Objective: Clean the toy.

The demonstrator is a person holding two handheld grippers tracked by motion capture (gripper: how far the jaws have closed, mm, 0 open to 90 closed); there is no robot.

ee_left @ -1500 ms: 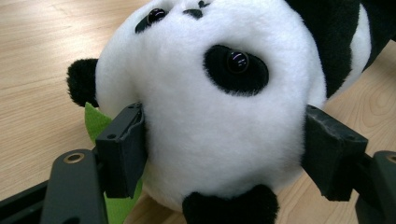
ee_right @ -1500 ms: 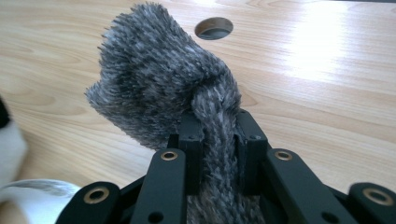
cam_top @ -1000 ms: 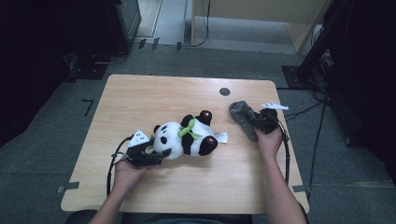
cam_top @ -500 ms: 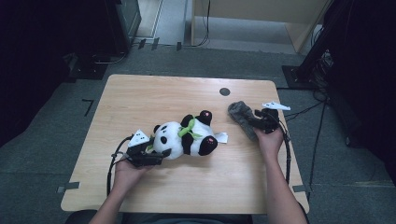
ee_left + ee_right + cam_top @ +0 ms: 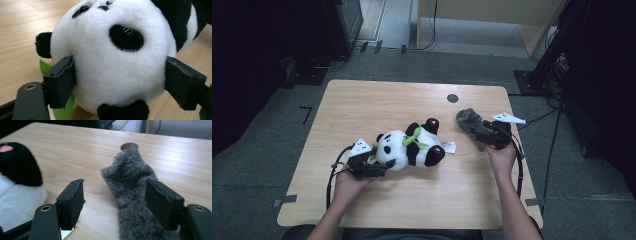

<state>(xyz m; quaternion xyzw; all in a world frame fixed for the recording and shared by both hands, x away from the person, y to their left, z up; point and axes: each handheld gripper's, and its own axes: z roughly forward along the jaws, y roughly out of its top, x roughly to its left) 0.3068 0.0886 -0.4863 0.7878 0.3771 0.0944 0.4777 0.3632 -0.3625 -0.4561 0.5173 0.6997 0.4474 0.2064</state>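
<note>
A black-and-white plush panda (image 5: 412, 147) lies on its back mid-table. My left gripper (image 5: 382, 162) comes at it from the left, and its jaws have just been opening a little. In the left gripper view the panda's white head (image 5: 112, 62) sits between both pads (image 5: 62, 80), which still press into the fur. A grey furry plush piece (image 5: 467, 119) lies at the right. My right gripper (image 5: 484, 135) has just been opening. The grey piece (image 5: 130, 177) lies between its jaws beside the right pad (image 5: 160, 202), and the left pad stands apart from it.
The wooden table (image 5: 362, 100) has a round dark grommet (image 5: 452, 98) at the back, just beyond the grey piece. A white tag (image 5: 448, 147) sticks out beside the panda's foot. A green felt leaf (image 5: 45, 66) lies under its head. Cables trail off both grippers.
The right gripper has drawn back slightly toward the person and lifted, leaving the grey piece on the table. The left hand and the panda have stayed put.
</note>
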